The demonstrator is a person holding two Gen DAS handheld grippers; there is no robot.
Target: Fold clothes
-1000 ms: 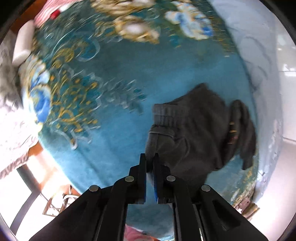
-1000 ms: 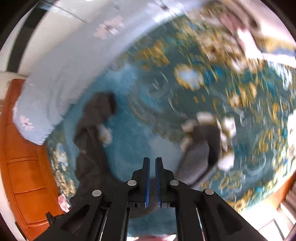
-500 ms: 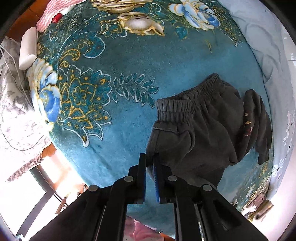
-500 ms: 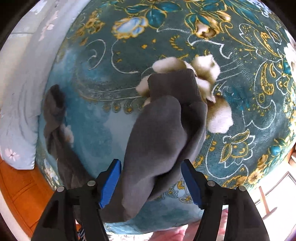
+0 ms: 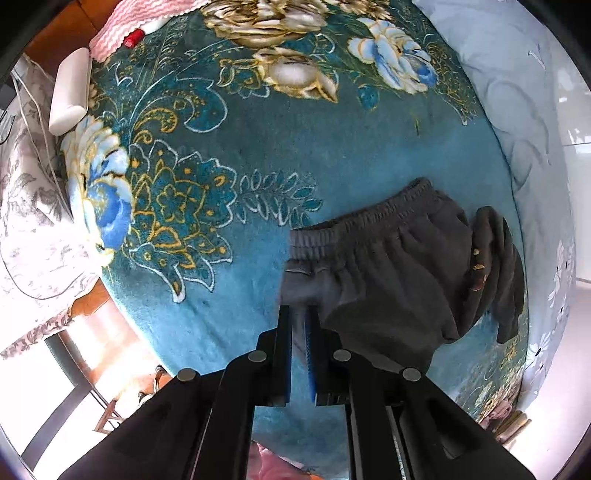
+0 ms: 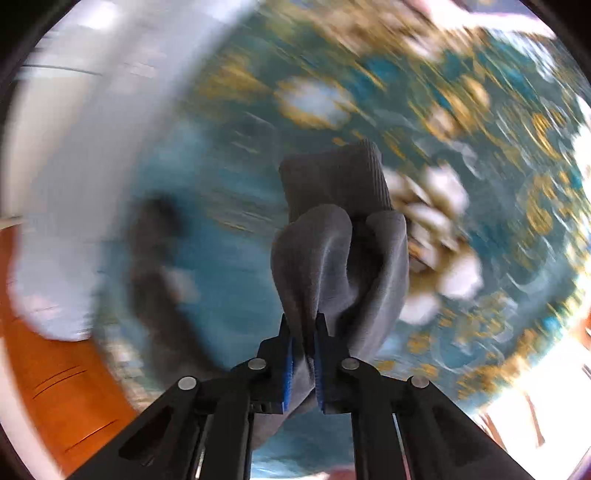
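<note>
Dark grey sweatpants (image 5: 388,280) lie on a teal floral blanket (image 5: 229,155), elastic waistband toward the middle, a leg bunched at the right. My left gripper (image 5: 300,314) is shut on the pants' near waist corner. In the right wrist view, my right gripper (image 6: 303,325) is shut on a fold of the grey pant leg (image 6: 340,240), whose ribbed cuff hangs forward above the blanket (image 6: 480,147). That view is motion-blurred.
A pale blue quilt (image 5: 517,92) lies along the blanket's right side. A white roll (image 5: 70,92) and a pink-striped cloth (image 5: 140,18) sit at the far left. A grey patterned sheet (image 5: 26,221) hangs left. An orange wooden panel (image 6: 55,387) is at lower left.
My right gripper was open around the grey pant leg half a second ago; now it is shut on it and moving fast. My left gripper stays shut on the waist corner.
</note>
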